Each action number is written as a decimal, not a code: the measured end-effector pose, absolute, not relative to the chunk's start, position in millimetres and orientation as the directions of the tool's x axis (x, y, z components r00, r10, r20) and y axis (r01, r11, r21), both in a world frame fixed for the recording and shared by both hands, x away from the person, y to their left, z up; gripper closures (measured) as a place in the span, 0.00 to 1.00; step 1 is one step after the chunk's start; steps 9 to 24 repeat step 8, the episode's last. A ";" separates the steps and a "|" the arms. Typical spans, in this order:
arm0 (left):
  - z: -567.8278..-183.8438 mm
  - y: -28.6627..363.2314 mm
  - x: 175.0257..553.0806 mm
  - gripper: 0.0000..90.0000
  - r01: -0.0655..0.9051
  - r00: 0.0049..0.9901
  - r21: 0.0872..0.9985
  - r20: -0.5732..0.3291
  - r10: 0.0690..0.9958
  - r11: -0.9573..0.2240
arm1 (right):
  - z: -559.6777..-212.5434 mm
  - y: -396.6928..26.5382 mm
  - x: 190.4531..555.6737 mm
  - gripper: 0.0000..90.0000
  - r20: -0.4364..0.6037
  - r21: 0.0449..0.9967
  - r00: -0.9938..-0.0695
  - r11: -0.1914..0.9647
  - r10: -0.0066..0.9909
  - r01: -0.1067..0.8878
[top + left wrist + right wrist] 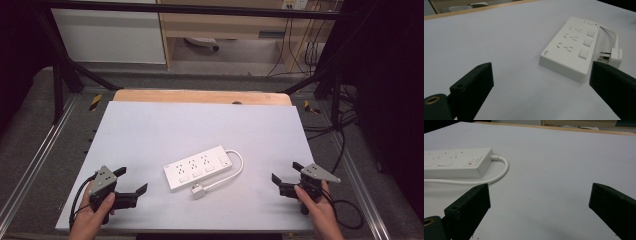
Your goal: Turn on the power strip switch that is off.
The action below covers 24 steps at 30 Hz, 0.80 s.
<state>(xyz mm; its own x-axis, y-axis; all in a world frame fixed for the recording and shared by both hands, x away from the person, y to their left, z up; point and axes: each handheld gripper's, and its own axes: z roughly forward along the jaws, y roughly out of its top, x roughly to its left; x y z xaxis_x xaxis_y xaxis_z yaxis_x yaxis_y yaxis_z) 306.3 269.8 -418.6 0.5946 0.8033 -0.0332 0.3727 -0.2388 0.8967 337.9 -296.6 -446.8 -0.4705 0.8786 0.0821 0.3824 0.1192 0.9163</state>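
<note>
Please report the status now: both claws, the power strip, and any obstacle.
Left claw open, empty. Right claw open, empty. Power strip flat between them, untouched; cord looped, plug on table. Nothing in the way.

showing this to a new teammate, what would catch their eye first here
The white power strip lies alone near the middle of the white table, its short cable looping round to a plug that rests just in front of it. On either side of it, near the table's front edge, the left gripper and the right gripper are held with jaws wide open, both apart from the strip.
</note>
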 end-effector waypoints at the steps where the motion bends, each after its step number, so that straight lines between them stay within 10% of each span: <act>1: -418.6 269.6 306.3 0.06 0.373 0.595 0.897 -0.033 0.803 -0.239 | -447.6 -295.3 337.8 0.05 0.083 0.915 -0.477 0.122 0.875 0.384; 24: -418.0 268.9 306.1 0.06 0.369 0.599 0.896 -0.027 0.800 -0.246 | -452.2 -282.5 340.5 0.04 0.063 0.906 -0.512 0.166 0.857 0.389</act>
